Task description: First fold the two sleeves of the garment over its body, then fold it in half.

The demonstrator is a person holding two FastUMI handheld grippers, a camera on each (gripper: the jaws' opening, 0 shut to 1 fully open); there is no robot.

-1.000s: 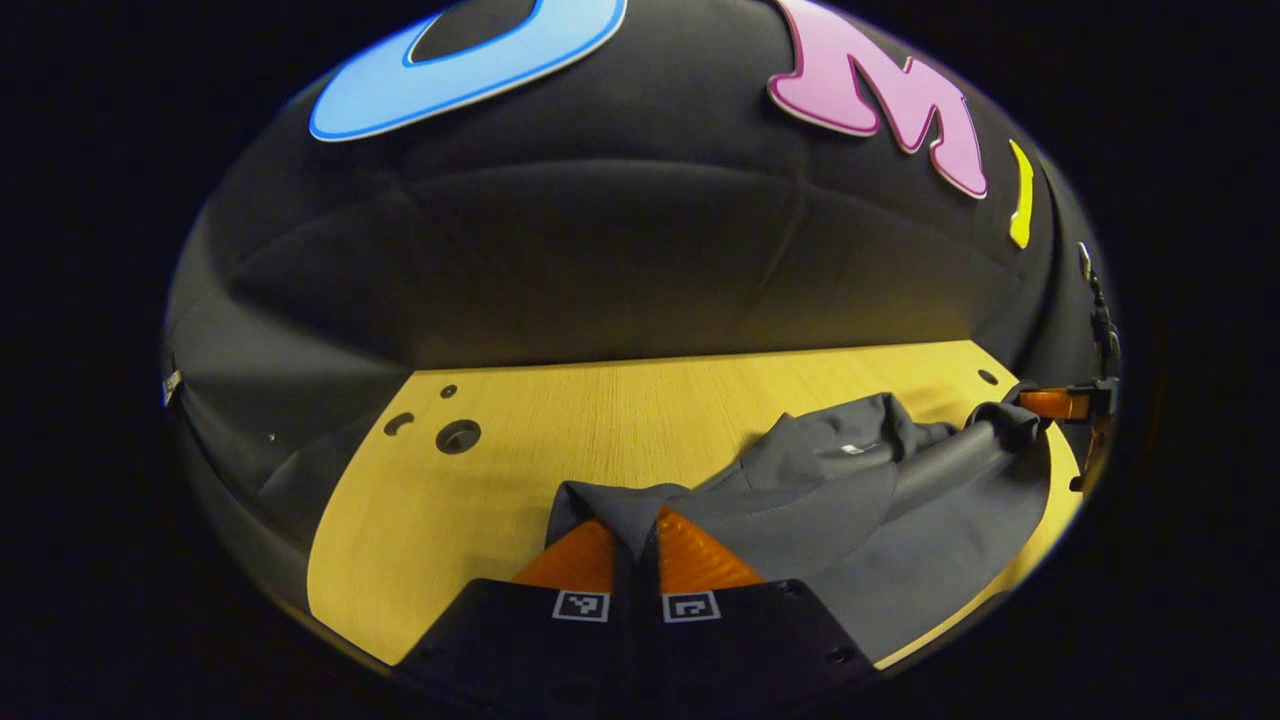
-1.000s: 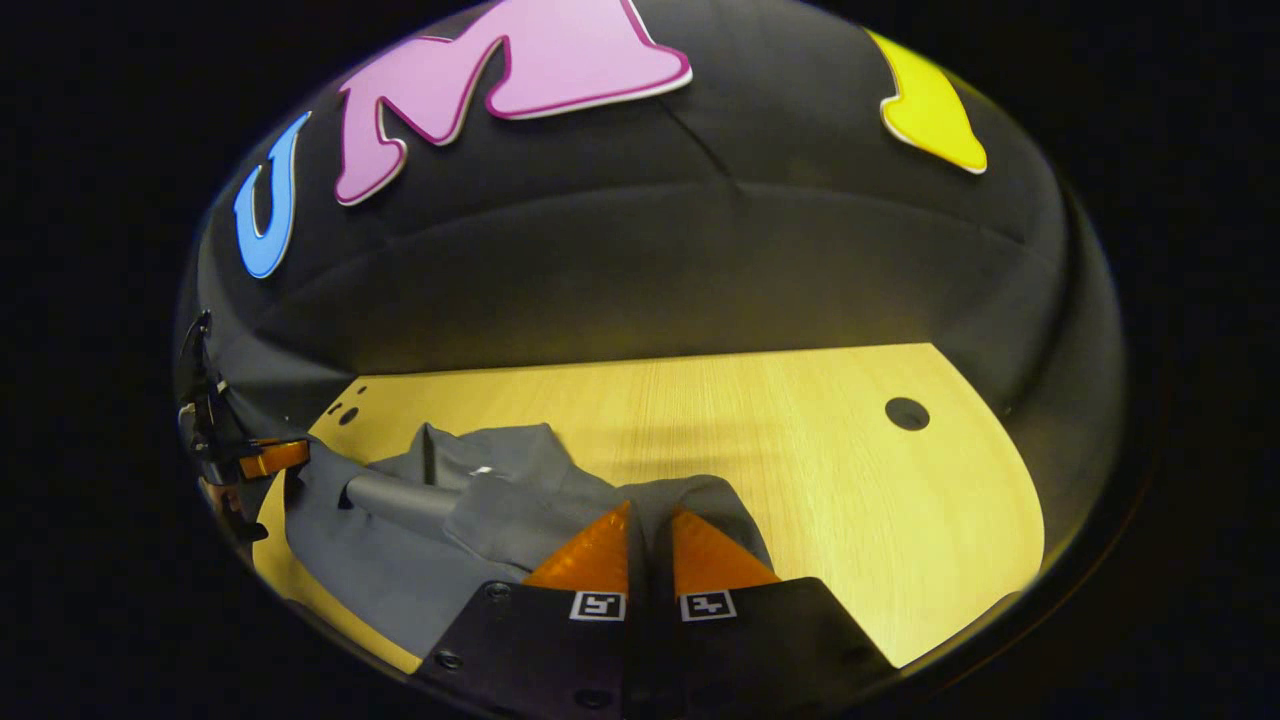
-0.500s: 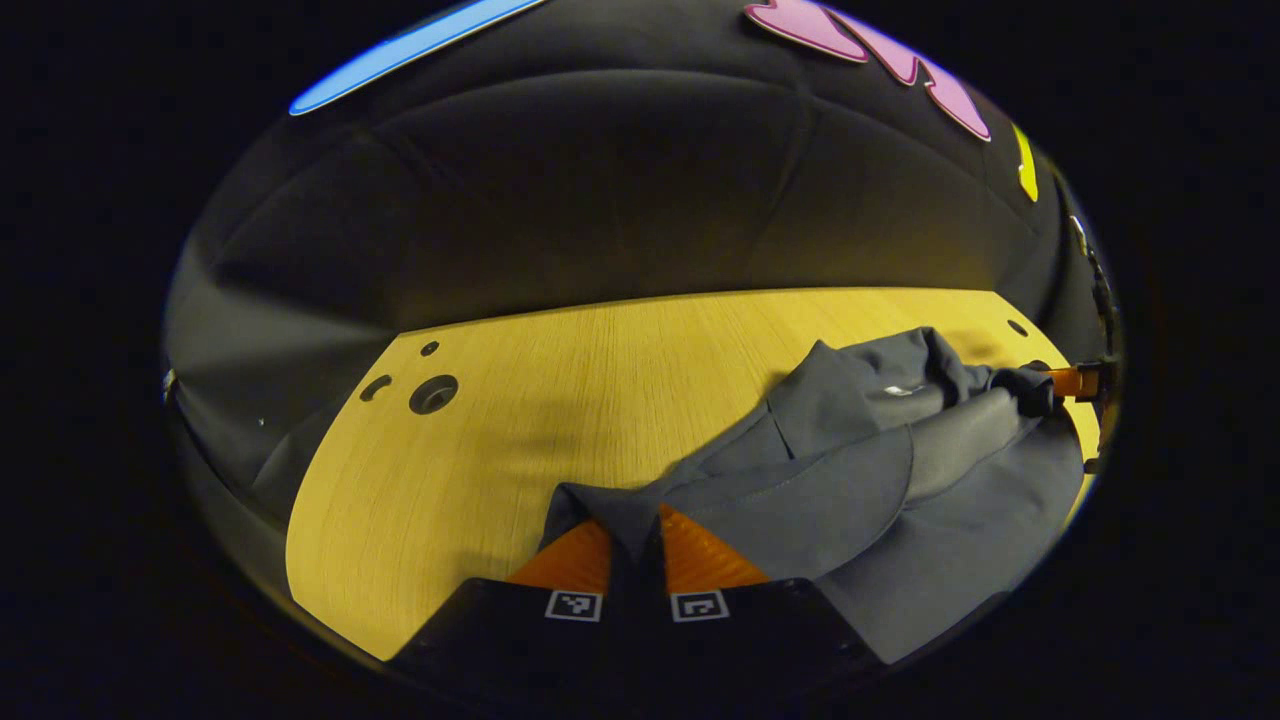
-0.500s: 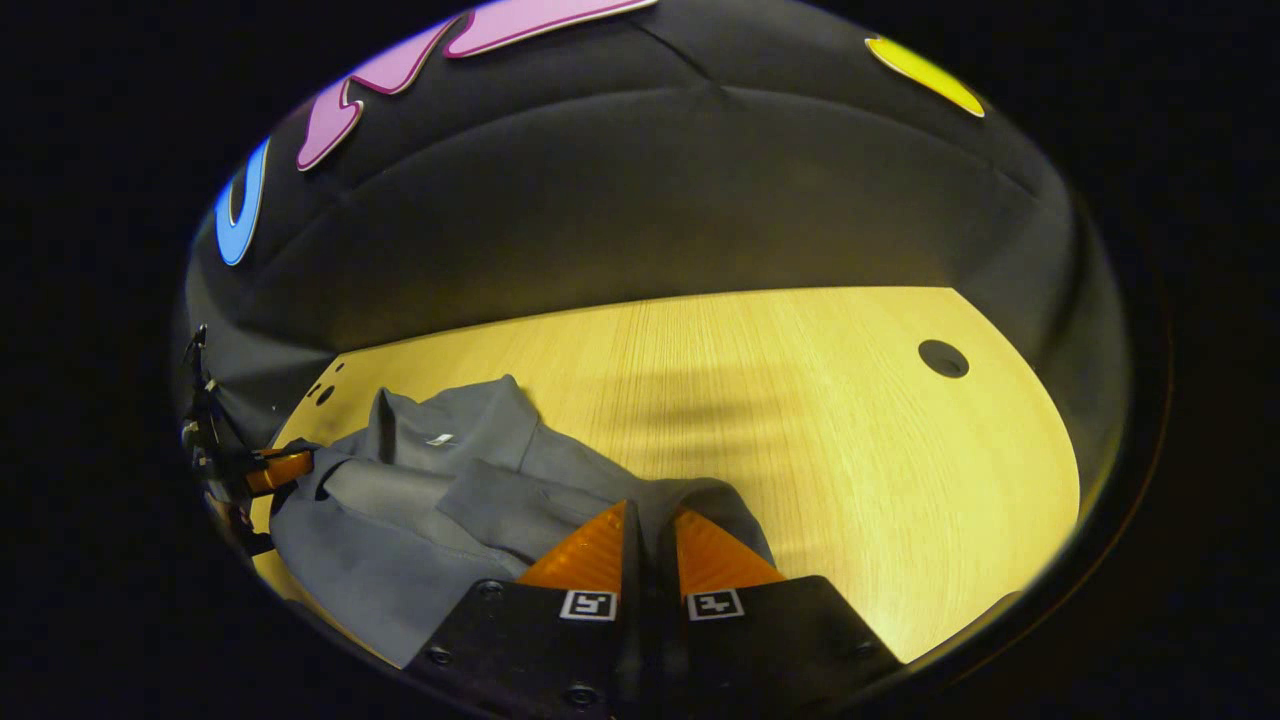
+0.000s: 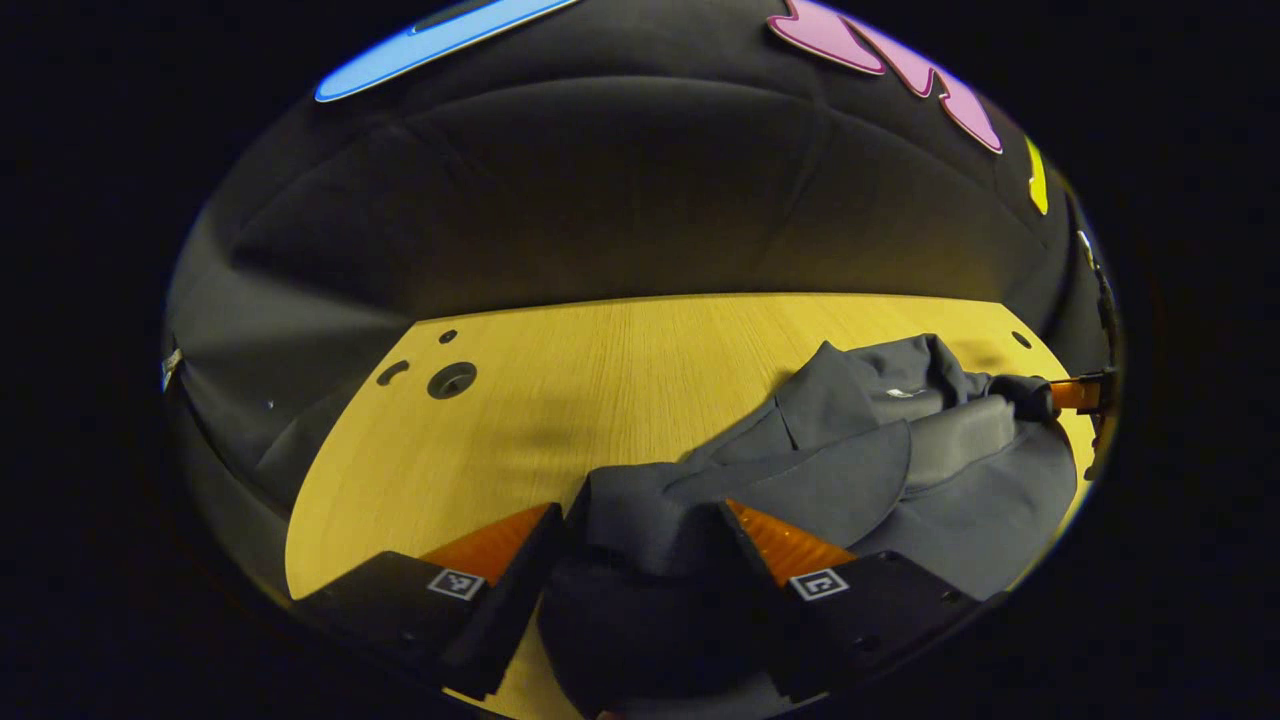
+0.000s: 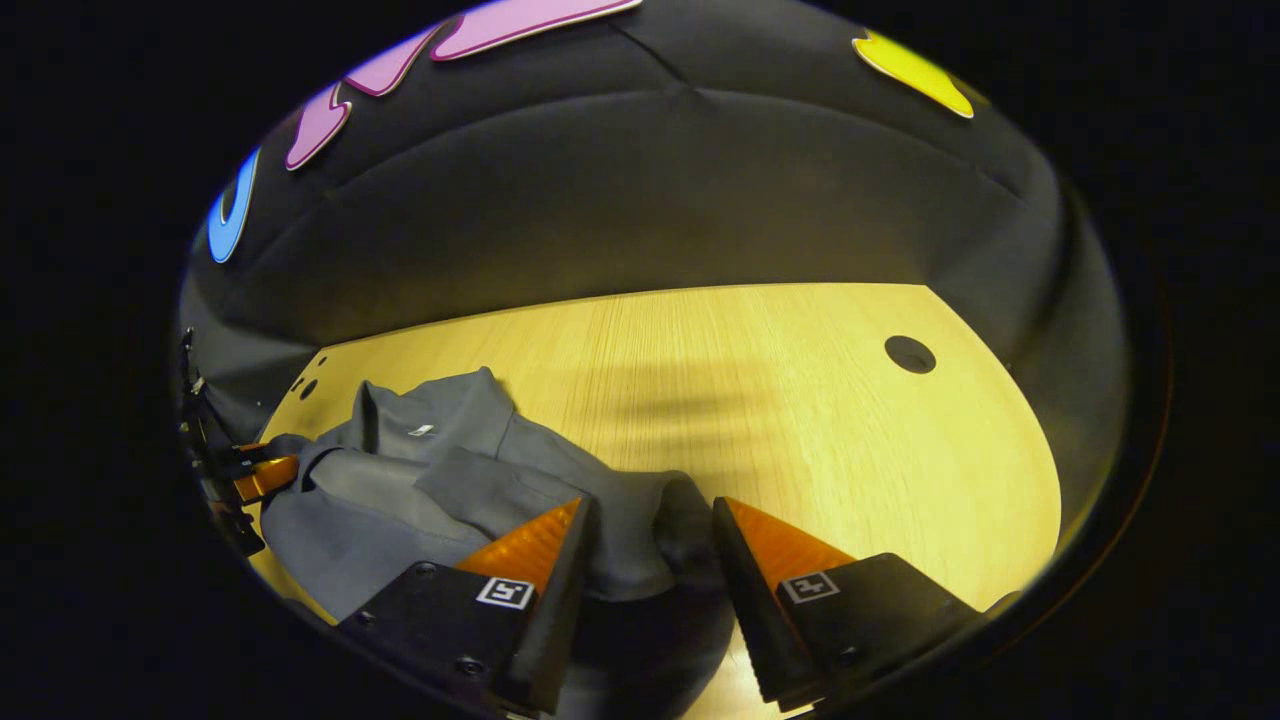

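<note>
Both tools, left tool (image 5: 640, 525) and right tool (image 6: 648, 520), gape over the garment (image 5: 880, 470) (seemingly released).

A pale wooden table (image 5: 620, 370) with round holes (image 6: 910, 354); black cloth wall (image 6: 650, 190) behind it.

Garment (image 5: 880, 470) lies bunched on the table (image 5: 600, 380). My left gripper (image 5: 640, 545) sits at one end of the garment, fingers spread, a fold between them. My right gripper (image 6: 650, 545) sits at the garment's other end, likewise spread around cloth. Beyond the garment, toward the wall, bare table with holes (image 5: 450, 380).
</note>
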